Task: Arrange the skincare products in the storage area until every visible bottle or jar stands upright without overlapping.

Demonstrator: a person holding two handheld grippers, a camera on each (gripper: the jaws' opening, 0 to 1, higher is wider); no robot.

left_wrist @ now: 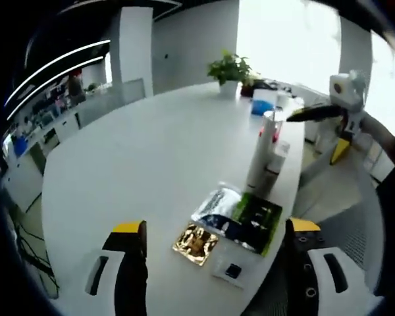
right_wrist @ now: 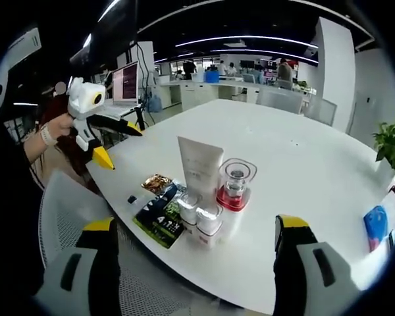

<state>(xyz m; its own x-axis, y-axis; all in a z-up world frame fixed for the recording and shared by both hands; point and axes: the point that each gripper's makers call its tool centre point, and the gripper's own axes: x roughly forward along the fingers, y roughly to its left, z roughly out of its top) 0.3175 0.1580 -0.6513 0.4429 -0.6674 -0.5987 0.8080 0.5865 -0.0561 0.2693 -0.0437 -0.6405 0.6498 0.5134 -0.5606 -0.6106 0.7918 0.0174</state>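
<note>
White tube (right_wrist: 201, 166) upright beside clear red-based bottle (right_wrist: 235, 187)

Readable text scarce. Dark green-black packet (right_wrist: 159, 220) at near tabletop edge: large white digits, look like "41", rest too small. Same packet in left gripper view (left_wrist: 255, 224): print blurred, unreadable. White tube (right_wrist: 199, 164): faint print, illegible. Laptop screen (right_wrist: 126, 81) far left: content unreadable.
</note>
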